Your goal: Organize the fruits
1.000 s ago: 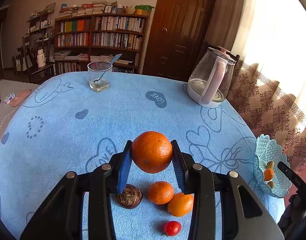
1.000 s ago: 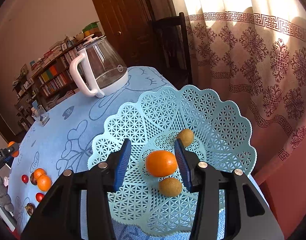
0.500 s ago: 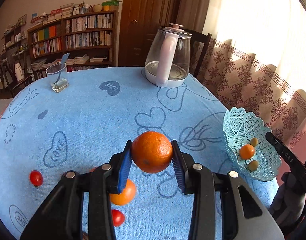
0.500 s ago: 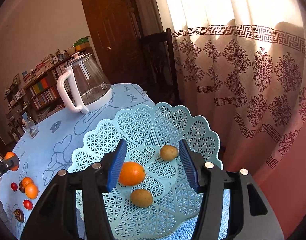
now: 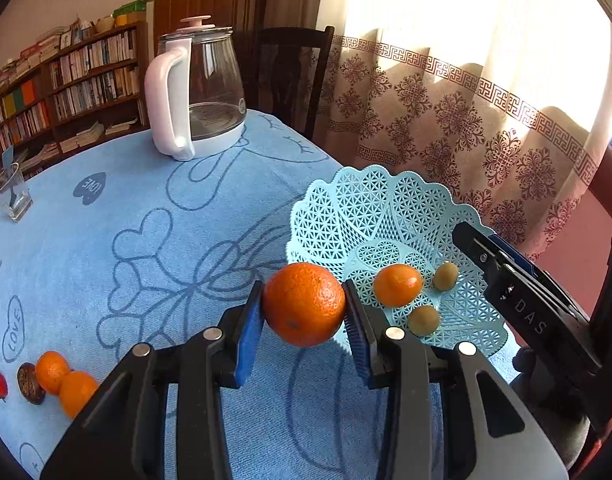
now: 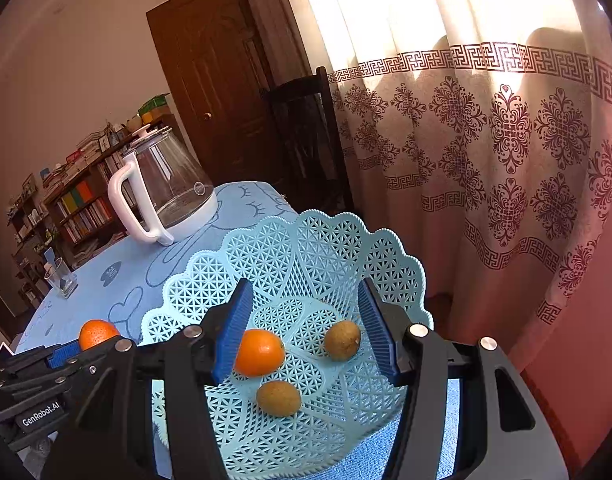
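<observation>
Left claw (image 5: pixel 304 312) grips big orange (image 5: pixel 304 304) beside basket (image 5: pixel 370 204).
Right claw (image 6: pixel 306 332), just widened, gapes empty over basket w/ small orange (image 6: pixel 260 352).

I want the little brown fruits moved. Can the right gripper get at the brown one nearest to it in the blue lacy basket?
Probably yes. The right gripper is open and holds nothing, right over the blue lacy basket. The nearest brown fruit lies uncovered, with only the orange close beside it.

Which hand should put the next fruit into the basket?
Left. The left gripper already clamps an orange beside the basket. The right gripper is open and empty over the basket, and should probably back away first.
</observation>
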`<state>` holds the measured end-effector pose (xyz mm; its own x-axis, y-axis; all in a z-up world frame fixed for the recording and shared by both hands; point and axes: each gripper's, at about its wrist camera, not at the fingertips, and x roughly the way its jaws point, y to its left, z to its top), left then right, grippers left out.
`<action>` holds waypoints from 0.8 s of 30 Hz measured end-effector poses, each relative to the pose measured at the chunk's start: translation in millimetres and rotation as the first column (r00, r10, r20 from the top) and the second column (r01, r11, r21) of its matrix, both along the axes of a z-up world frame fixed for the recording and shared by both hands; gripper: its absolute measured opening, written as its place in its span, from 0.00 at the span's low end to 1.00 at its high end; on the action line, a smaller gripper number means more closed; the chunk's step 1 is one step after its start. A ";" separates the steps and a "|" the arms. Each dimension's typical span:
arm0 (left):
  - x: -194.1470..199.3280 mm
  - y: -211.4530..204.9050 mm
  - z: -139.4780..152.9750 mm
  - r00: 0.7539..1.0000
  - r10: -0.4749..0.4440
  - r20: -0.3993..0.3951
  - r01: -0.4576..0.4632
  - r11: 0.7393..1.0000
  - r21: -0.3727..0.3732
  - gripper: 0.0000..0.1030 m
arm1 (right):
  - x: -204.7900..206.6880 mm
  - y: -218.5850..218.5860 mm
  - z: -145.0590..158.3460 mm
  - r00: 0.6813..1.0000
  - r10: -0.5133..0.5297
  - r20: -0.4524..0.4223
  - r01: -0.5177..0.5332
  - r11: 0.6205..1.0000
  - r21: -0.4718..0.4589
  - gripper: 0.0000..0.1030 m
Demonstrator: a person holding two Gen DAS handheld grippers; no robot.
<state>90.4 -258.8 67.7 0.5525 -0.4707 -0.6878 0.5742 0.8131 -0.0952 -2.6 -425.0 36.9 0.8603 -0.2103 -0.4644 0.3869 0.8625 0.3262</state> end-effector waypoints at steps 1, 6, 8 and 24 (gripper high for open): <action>-1.5 -4.8 -1.2 1.000 -0.011 0.001 0.011 1.000 0.003 0.38 | -0.8 0.1 0.6 1.000 -0.003 0.004 0.003 1.000 -0.003 0.55; -4.4 -13.2 -6.1 1.000 -0.022 -0.009 0.021 1.000 -0.007 0.69 | -2.0 -1.0 0.8 1.000 -0.012 0.008 0.012 1.000 0.001 0.55; -3.3 -8.8 -5.1 1.000 -0.005 -0.009 0.004 1.000 -0.020 0.78 | -2.3 -2.1 0.3 1.000 -0.017 0.008 0.017 1.000 0.005 0.55; 3.5 12.8 -2.5 0.995 0.102 -0.011 -0.102 0.995 -0.003 0.87 | -0.1 0.3 -0.6 1.000 -0.008 0.003 0.008 1.000 -0.001 0.62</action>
<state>93.9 -246.0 65.3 0.5901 -0.4149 -0.6926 0.4876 0.8669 -0.1038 -2.7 -424.8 36.3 0.8598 -0.2175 -0.4620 0.3928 0.8598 0.3264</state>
